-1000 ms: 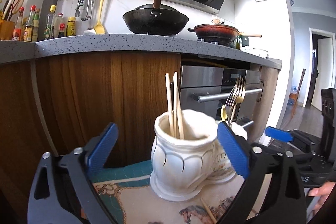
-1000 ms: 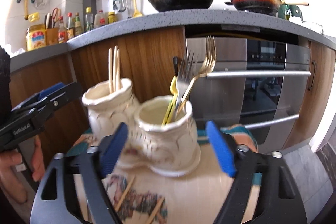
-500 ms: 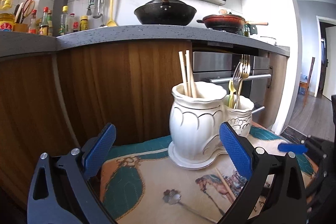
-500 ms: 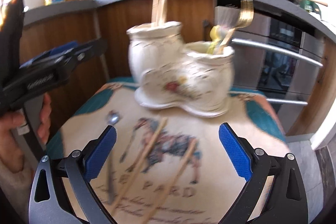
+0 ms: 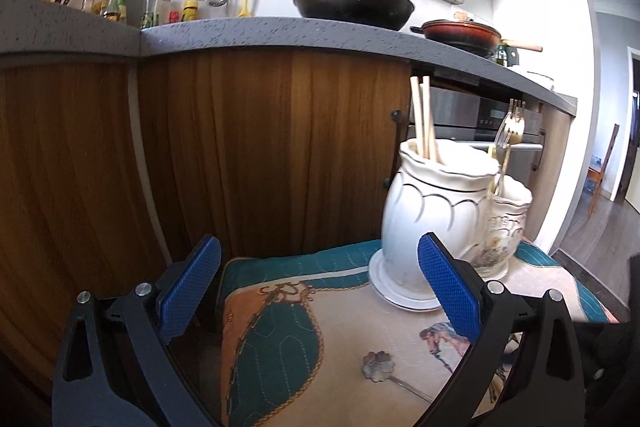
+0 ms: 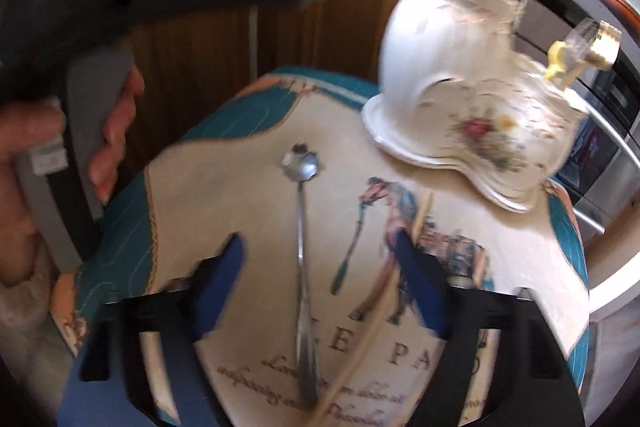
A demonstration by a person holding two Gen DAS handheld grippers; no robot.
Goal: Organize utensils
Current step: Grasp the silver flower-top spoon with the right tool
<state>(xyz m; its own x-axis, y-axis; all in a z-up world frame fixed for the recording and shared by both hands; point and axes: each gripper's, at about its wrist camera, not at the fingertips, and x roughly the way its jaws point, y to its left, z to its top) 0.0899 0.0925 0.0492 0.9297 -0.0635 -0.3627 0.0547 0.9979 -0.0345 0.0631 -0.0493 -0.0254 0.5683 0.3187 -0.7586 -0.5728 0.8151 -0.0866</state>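
Closing over a slim silver spoon with a flower-shaped bowl (image 6: 301, 227), the blue-padded right tool (image 6: 320, 279) straddles the handle, though its pads do not yet press on it. The spoon lies loose on the cream-and-teal printed cloth (image 6: 224, 187) that covers the bench, and a pale wooden chopstick (image 6: 380, 315) lies just beside it, running under the tool's right-hand finger. Behind them stands the white ceramic twin-pot utensil holder (image 6: 460, 79), already stocked: two wooden chopsticks (image 5: 422, 119) stand upright in the taller pot, and gold and silver forks (image 5: 510, 131) with a yellow-handled piece rise from the shorter one. The blue-padded left tool (image 5: 320, 291), gripped by a person's hand (image 6: 112, 131), hangs wide apart and empty near the holder's base, with nothing between its pads. Judging by what remains on the cloth, the sorting is well under way but unfinished: the spoon and at least one chopstick are yet to go into the pots. The right wrist view is blurred, so finer contact cannot be told.
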